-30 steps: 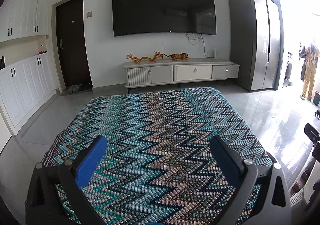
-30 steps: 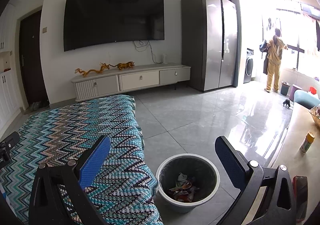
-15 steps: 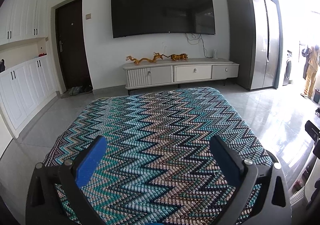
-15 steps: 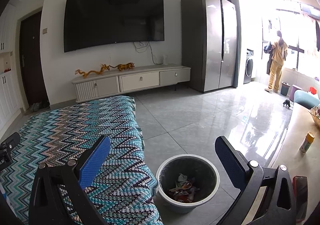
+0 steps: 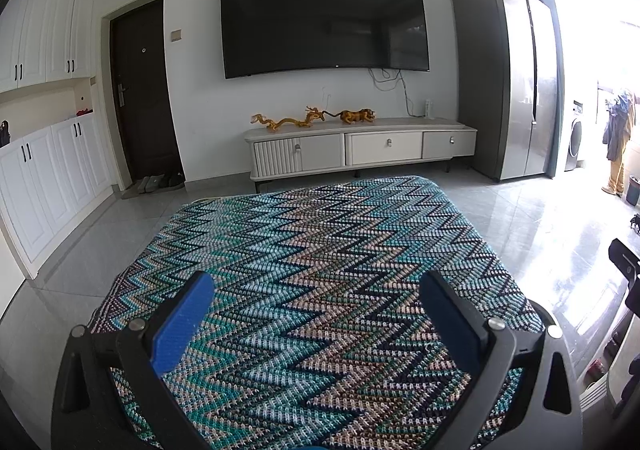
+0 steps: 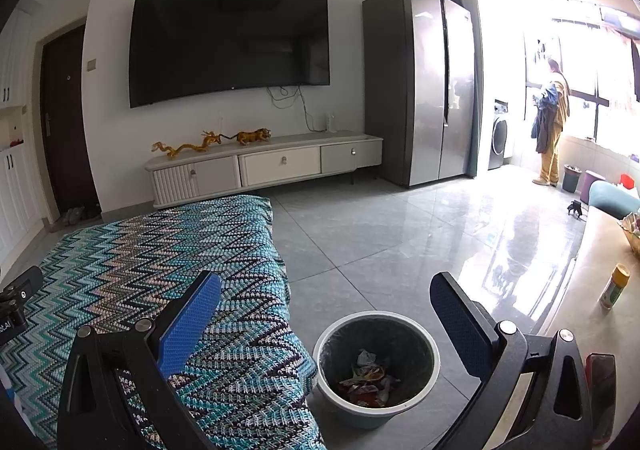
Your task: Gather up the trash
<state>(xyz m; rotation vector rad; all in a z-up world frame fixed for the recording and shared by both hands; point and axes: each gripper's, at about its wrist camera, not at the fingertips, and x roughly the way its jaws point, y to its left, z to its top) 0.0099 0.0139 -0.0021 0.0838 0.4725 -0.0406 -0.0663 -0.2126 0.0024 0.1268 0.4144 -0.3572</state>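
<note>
A round grey trash bin (image 6: 332,402) stands on the tiled floor beside the blanket-covered seat, with several crumpled wrappers (image 6: 368,380) inside. My right gripper (image 6: 326,288) is open and empty, held above the bin and the seat's edge. My left gripper (image 5: 318,286) is open and empty over the zigzag blanket (image 5: 316,250). No loose trash shows on the blanket. Part of the right gripper shows at the right edge of the left wrist view (image 5: 626,270).
A TV cabinet (image 6: 264,166) and wall TV stand at the back, a grey fridge (image 6: 424,82) to the right. A beige table (image 6: 592,314) with a small yellow bottle (image 6: 615,286) runs along the right. A person (image 6: 552,122) stands at the far window.
Both grippers stay open and nearly still. The far person has shifted slightly at the window.
</note>
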